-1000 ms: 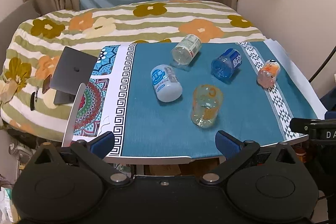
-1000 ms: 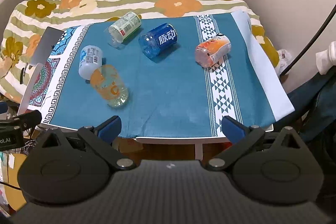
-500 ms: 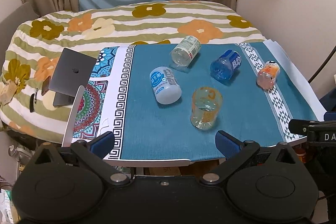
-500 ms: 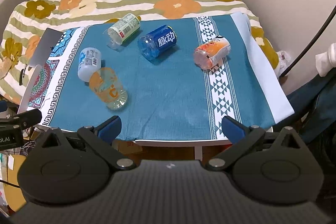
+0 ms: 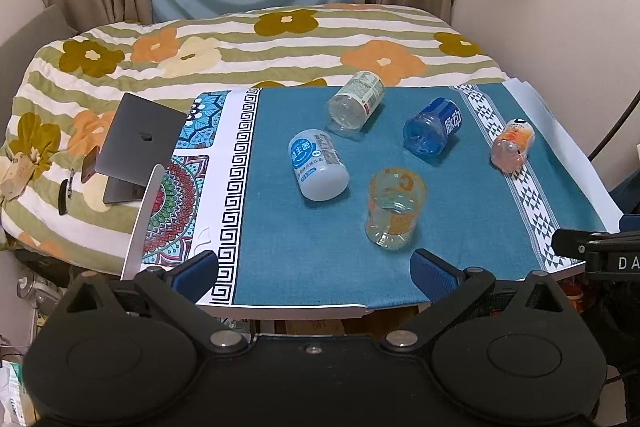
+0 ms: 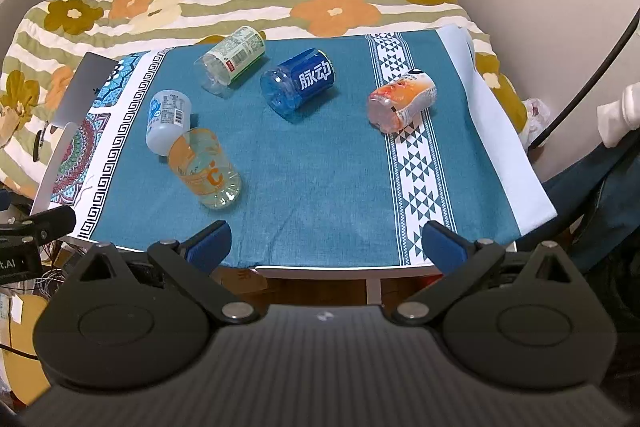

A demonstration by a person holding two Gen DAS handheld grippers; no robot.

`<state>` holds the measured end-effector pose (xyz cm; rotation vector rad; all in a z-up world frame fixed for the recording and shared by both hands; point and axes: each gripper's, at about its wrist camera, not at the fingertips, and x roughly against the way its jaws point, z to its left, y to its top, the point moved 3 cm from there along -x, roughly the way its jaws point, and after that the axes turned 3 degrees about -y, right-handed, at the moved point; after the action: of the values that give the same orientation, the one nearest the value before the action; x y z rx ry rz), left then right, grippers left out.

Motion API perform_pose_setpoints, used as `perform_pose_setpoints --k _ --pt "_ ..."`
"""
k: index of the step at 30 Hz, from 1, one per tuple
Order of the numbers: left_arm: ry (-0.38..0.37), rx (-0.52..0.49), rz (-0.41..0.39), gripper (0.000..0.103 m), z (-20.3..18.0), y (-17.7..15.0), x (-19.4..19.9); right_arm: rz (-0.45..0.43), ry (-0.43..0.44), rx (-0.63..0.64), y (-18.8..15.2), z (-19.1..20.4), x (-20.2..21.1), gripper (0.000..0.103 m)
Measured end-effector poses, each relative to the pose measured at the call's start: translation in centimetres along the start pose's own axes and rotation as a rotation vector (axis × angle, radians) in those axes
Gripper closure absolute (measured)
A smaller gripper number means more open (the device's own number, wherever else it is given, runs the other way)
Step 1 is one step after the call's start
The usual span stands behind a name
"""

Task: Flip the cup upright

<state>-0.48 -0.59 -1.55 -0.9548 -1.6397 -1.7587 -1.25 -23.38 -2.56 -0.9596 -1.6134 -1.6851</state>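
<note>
Now both my tongs (image 5: 314, 271) (image 6: 326, 241) wide, empty; orange cup (image 5: 395, 207) lies sideways on bench (image 5: 320, 291), may roll off if nudged.

left wrist view: table (image 5: 304, 303) and its five cups sit higher and farther in frame than 1.0 s ago, more curtain visible | right wrist view: cups lower and nearer, blue cup (image 6: 298, 83) drifted left | cups themselves: no shift on cloth | both grippers: finger gap unchanged, wide
</note>
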Motion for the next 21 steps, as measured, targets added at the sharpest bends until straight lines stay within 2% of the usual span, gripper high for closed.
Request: perform_pose_setpoints --k 21 --pt "-0.002 0.008 -0.004 0.000 0.55 0.00 0.06 -0.003 -0.003 0.008 0.24 0.35 0.15 0.000"
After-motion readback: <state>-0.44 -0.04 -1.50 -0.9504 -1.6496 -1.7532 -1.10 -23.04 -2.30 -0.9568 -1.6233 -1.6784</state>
